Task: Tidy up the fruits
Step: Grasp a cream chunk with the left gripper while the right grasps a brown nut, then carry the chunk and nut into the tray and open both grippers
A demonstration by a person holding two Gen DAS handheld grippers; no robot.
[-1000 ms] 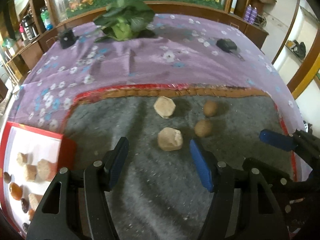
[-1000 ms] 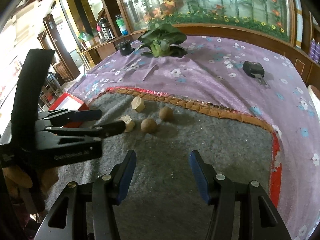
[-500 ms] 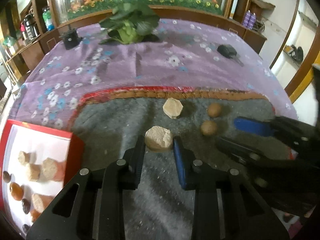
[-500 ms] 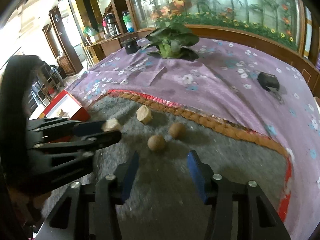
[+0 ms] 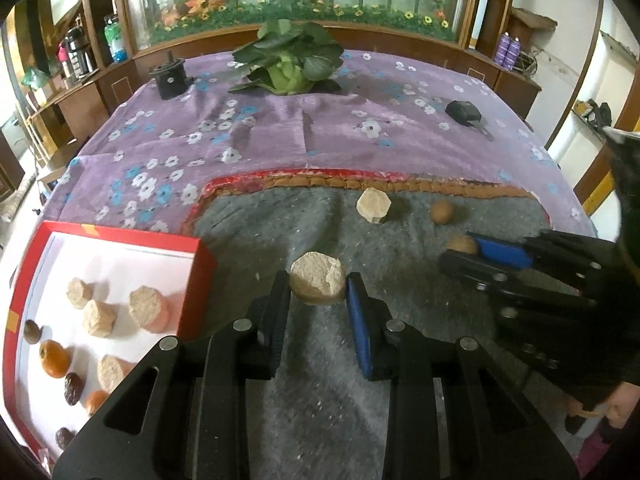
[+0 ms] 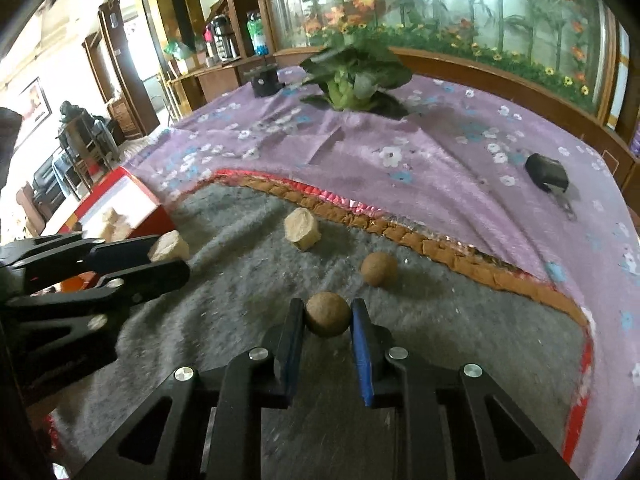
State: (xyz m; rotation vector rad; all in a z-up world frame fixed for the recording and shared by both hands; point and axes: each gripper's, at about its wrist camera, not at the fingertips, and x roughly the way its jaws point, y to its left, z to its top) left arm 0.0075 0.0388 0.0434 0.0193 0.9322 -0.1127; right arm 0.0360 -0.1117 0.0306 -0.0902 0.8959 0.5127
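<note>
The right gripper [image 6: 327,316] clamps a round brown fruit [image 6: 327,313] on the grey felt mat [image 6: 240,300]; the left gripper [image 6: 160,256] grips a pale chunk [image 6: 170,246].

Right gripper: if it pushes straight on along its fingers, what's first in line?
The right gripper is already shut on a round brown fruit. Straight ahead, the second round brown fruit on the grey mat looks first in line, though depth is unclear; it may meet the mat sooner.
</note>
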